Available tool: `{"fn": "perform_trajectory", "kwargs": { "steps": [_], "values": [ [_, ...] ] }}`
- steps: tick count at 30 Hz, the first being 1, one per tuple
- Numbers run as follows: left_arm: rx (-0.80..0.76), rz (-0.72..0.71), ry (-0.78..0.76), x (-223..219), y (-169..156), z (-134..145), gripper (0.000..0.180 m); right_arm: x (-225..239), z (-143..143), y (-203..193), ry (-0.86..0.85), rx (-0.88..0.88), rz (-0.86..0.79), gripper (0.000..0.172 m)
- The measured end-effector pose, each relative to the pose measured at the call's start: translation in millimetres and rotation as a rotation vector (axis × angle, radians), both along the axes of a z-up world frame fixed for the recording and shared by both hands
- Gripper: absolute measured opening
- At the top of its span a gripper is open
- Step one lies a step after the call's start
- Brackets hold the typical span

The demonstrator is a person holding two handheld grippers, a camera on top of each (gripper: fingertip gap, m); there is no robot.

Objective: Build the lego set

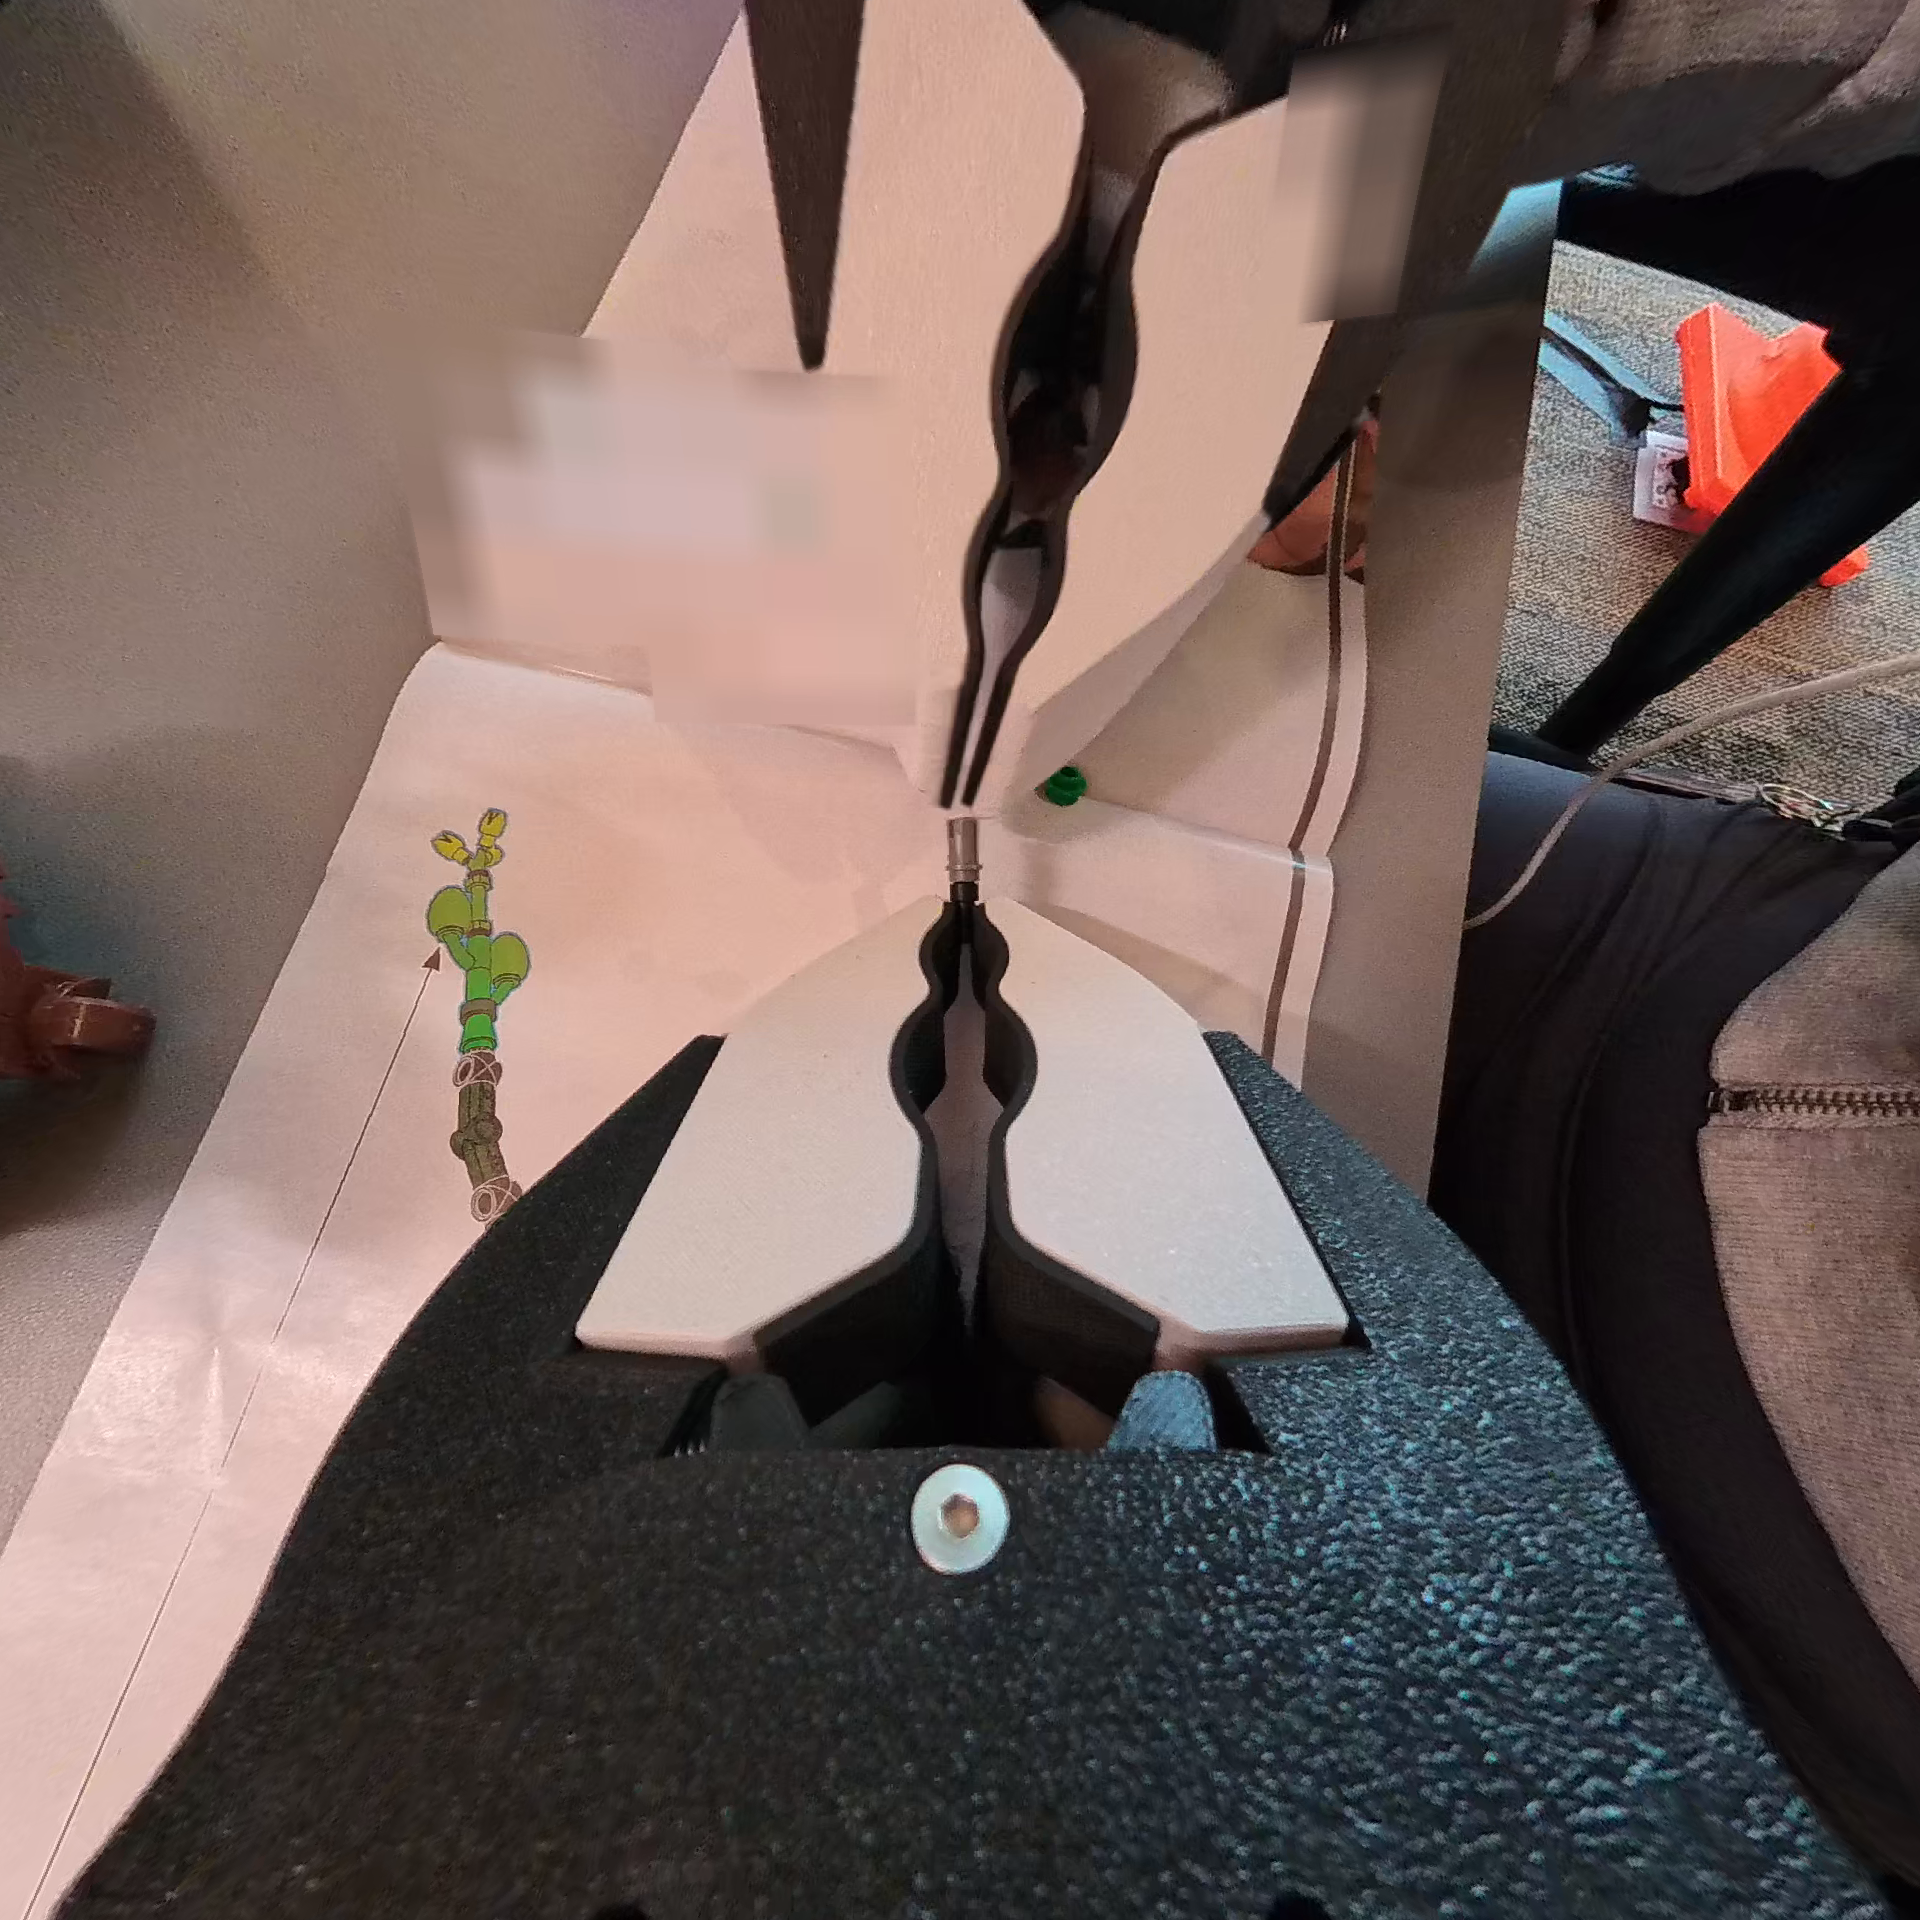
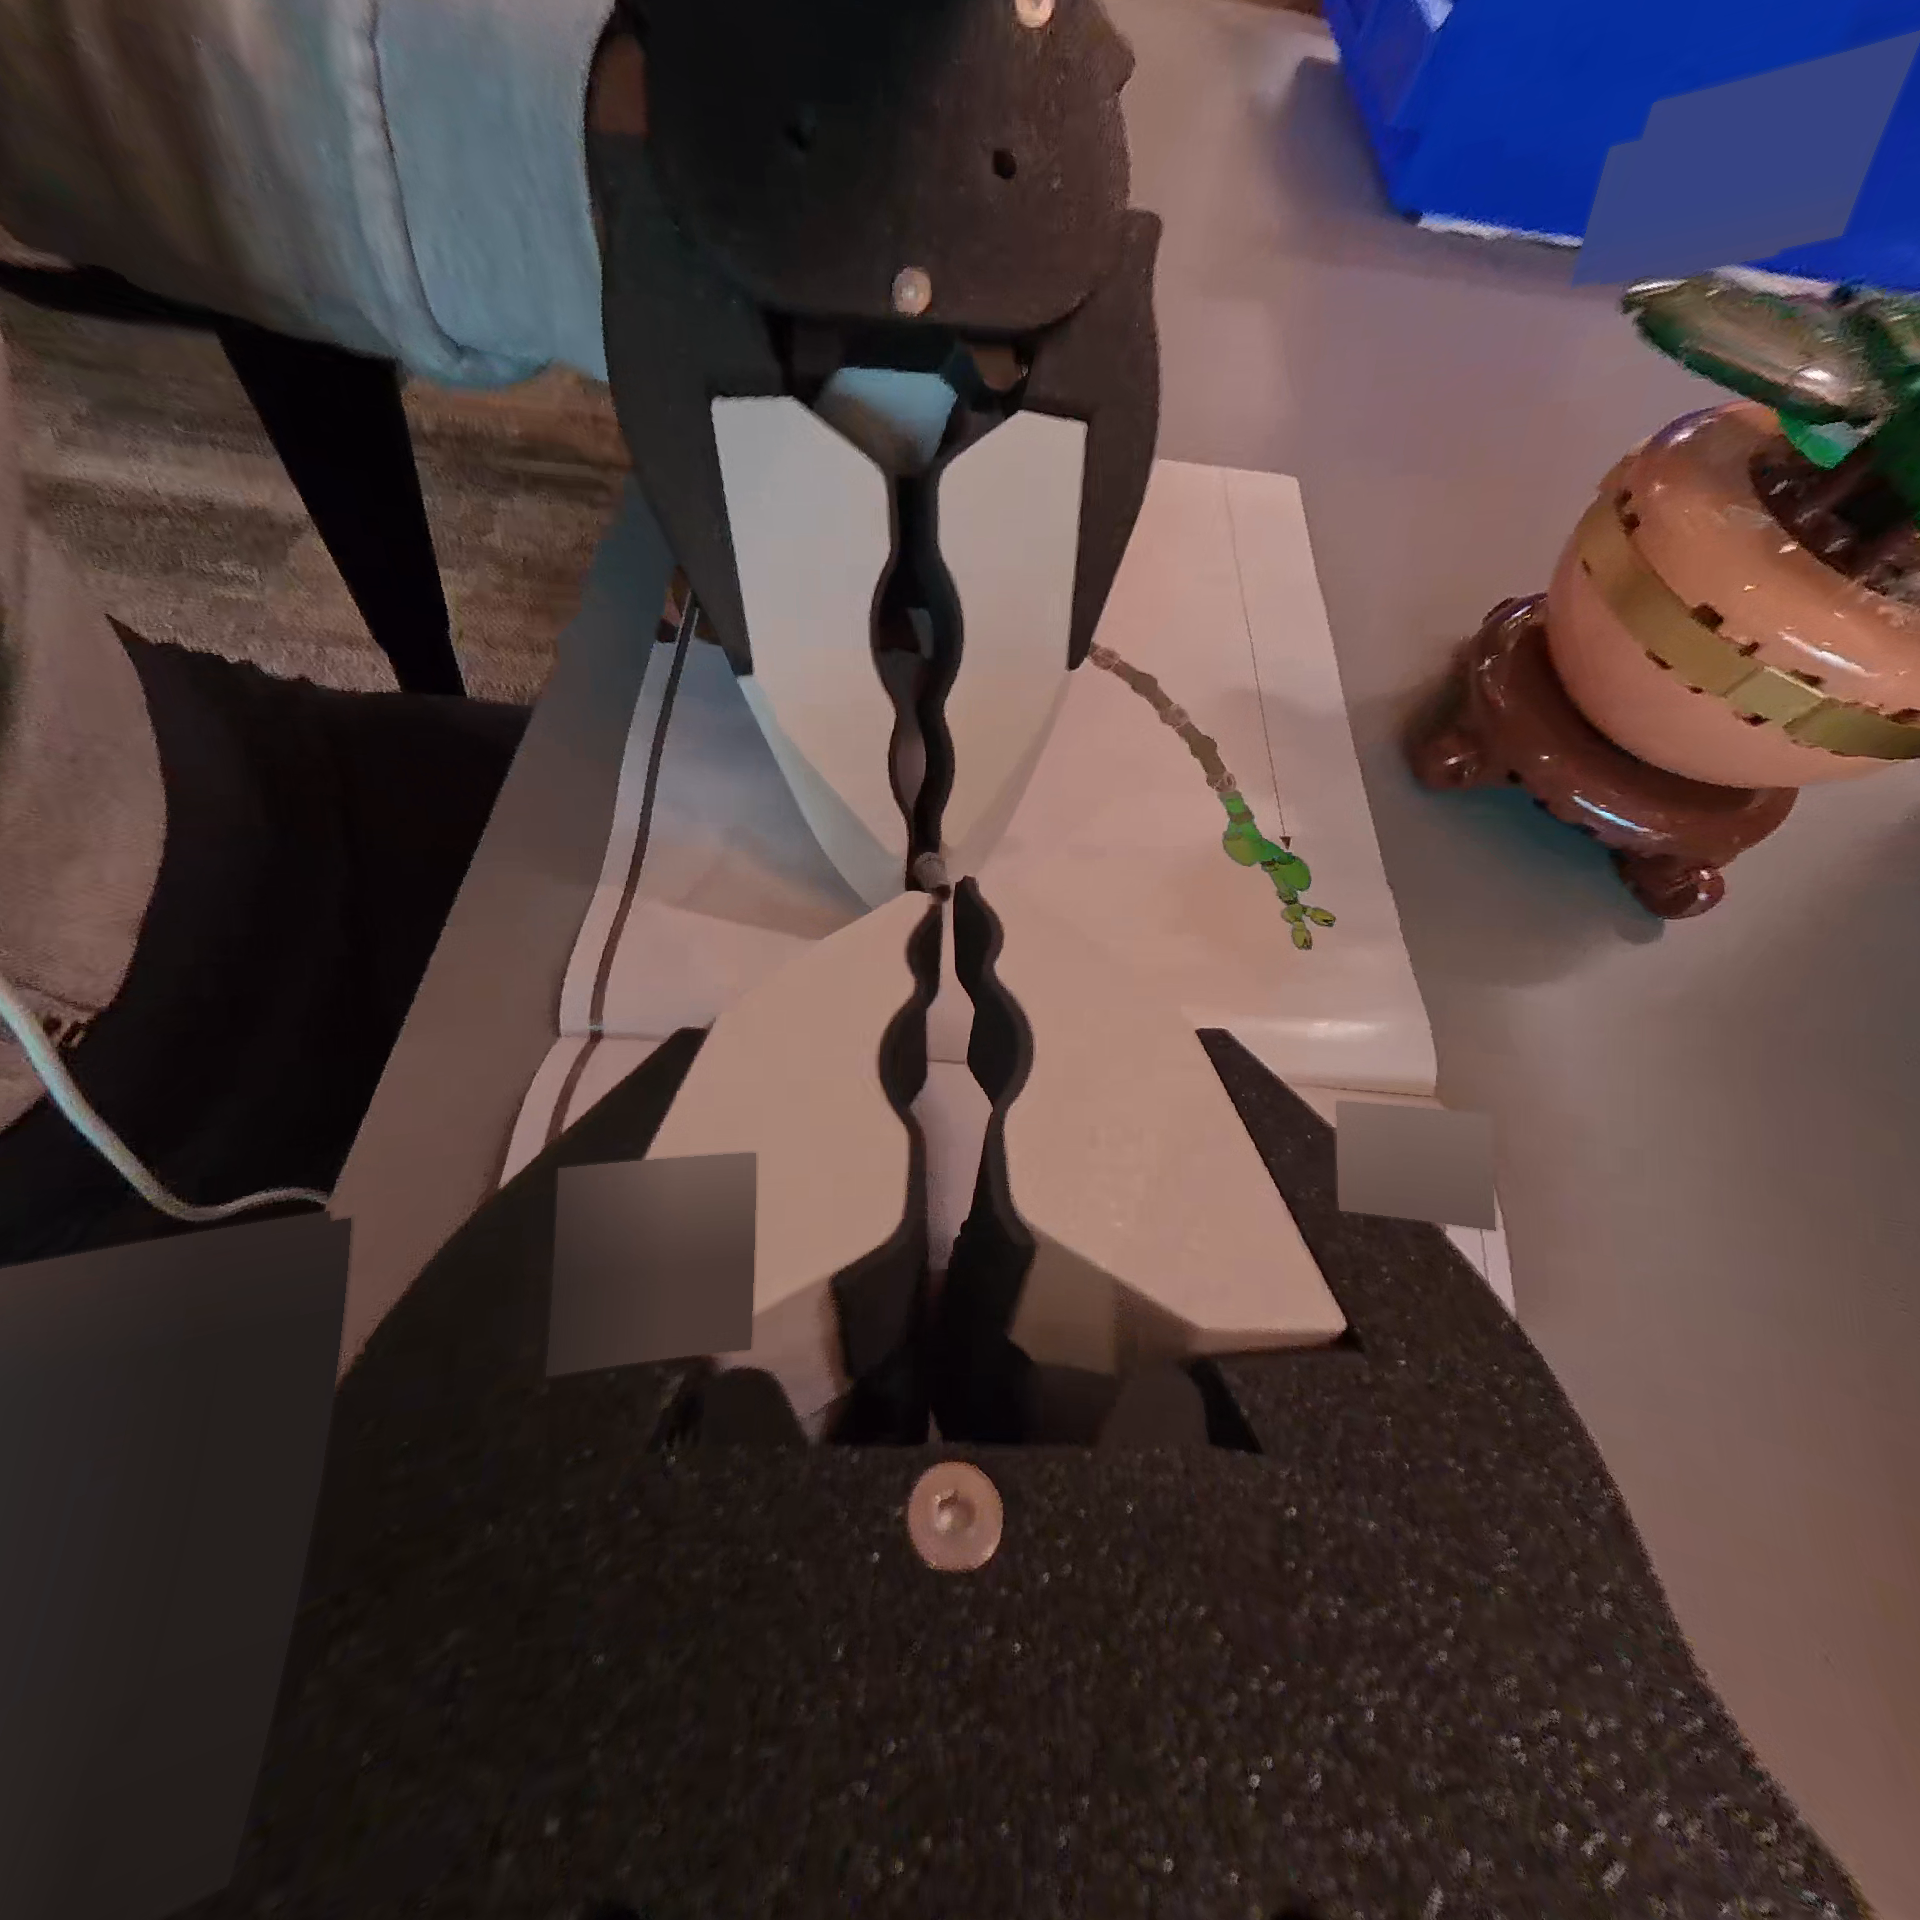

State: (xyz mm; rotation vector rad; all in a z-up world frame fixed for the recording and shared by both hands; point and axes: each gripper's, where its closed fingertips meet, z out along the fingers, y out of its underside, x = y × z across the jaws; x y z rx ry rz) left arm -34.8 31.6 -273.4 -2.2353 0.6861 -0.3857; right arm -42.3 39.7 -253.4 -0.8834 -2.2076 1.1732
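A: Nearest the lens, what does the left gripper (image 1: pixel 961 909) carry?

B: Its jaws are clamped on the black end of a small grey peg (image 1: pixel 964 852), which juts forward past the tips, held above the open instruction booklet (image 1: pixel 727 1039).

A: And just beyond the peg?

B: The right gripper (image 1: pixel 958 802), jaws nearly together with only a sliver of gap, nothing visibly between them. Its tips sit just off the peg's grey end; whether they touch it I cannot tell.

A: What could go wrong here?

B: In my judgement, the hold is thin, at the very tips on a round pin. A nudge from the opposing tips could twist the peg out or drop it onto the page. The loose green stud (image 1: pixel 1063 785) lying near the fold could also be knocked and roll away.

A: Farther off?

B: A brick-built pot on a brown stand (image 2: pixel 1704 675), then a blue bin (image 2: pixel 1558 104).

A: Any readable writing?

B: None legible; the page shows only a printed green stem diagram (image 1: pixel 478 966).
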Motion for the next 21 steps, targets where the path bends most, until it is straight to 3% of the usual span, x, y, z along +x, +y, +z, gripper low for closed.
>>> {"fn": "perform_trajectory", "kwargs": {
  "steps": [21],
  "values": [
    [0.007,-0.010,0.009,0.6,-1.9,0.3,0.000,-3.1,-0.5,-0.2,0.043,0.050,-0.013,0.000]
  ]
}}
